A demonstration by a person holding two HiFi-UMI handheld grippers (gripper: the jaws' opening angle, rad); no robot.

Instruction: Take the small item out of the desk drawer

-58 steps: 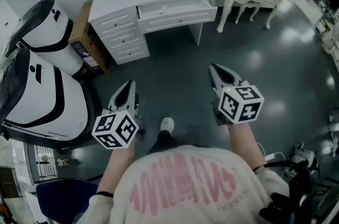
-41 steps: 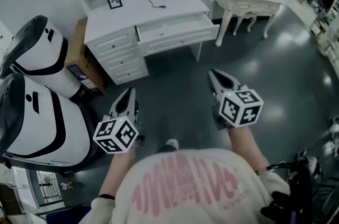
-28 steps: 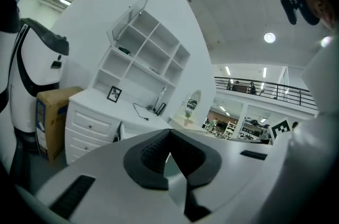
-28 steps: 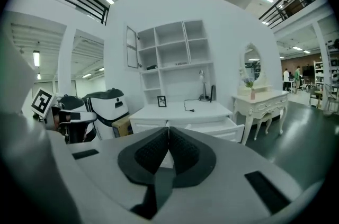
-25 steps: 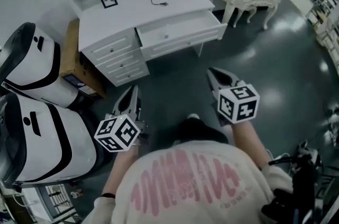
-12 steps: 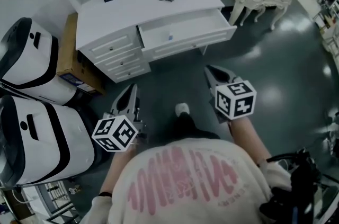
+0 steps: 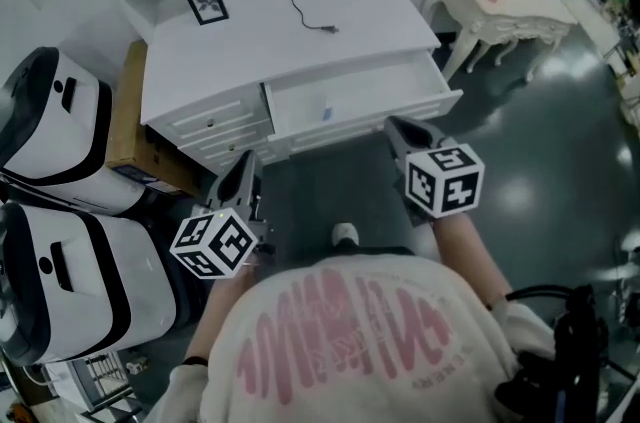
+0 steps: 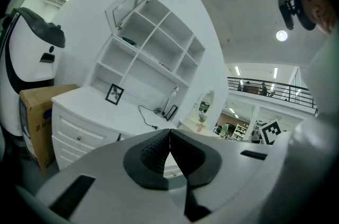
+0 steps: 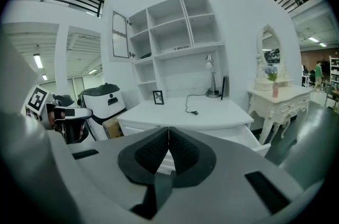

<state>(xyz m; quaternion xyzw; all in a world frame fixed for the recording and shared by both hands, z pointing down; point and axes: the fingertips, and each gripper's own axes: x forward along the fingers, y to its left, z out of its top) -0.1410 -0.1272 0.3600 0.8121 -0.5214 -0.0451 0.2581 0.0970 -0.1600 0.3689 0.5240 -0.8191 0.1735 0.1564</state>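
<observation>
Left gripper [image 7: 244, 173]: jaws are seen pressed together with nothing between them; it is held short of the desk's front edge.
Right gripper [image 7: 396, 124]: jaws are likewise closed and empty; the tip is held just at the front edge of the drawer [image 7: 380, 96].
Done: the drawer is found pulled out, so opening is judged complete.
Small item [image 7: 327, 112]: a bluish thing lies untouched on the drawer floor, near its front edge.
Left: approach, opening of jaws, grasp and lift are judged outstanding.
Head view alone: the drawer's inside and the item are shown.
Gripper views alone: the meeting pads [image 9: 153, 151] and the full shelving [image 9: 175, 32] above the desk's far edge are shown; the item is hidden.
</observation>
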